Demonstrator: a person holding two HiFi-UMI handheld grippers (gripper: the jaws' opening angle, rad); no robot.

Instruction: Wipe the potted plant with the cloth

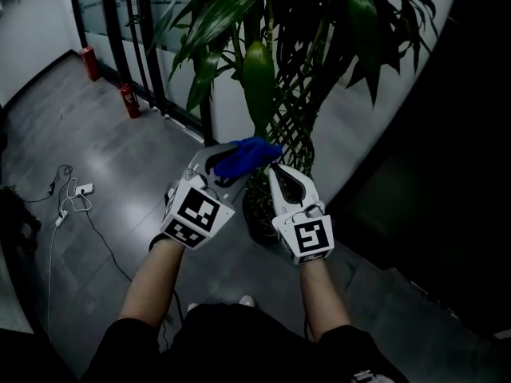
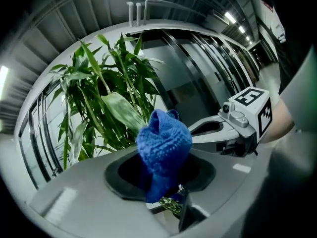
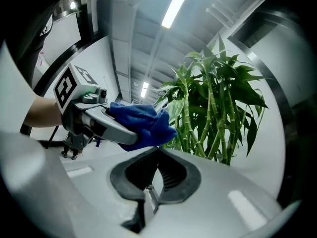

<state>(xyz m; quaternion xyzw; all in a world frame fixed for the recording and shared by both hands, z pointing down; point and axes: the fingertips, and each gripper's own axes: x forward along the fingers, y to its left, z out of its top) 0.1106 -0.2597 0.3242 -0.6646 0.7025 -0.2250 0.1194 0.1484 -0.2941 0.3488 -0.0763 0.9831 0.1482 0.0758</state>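
Observation:
The potted plant (image 1: 259, 78) rises right ahead, with long green leaves over braided stems and a dark pot (image 1: 254, 214) on the floor. My left gripper (image 1: 231, 156) is shut on a bunched blue cloth (image 1: 251, 152), held up against the stems just below a broad drooping leaf. In the left gripper view the cloth (image 2: 163, 145) stands up from the jaws in front of the plant (image 2: 114, 103). My right gripper (image 1: 276, 168) sits just right of the cloth, shut with nothing in it; its pads (image 3: 166, 170) meet below the cloth (image 3: 143, 123).
Two red fire extinguishers (image 1: 129, 100) stand by the glass partition at the back left. White cables and a power strip (image 1: 72, 194) lie on the grey floor at left. A white wall (image 1: 351, 126) is behind the plant, a dark panel (image 1: 447, 198) to the right.

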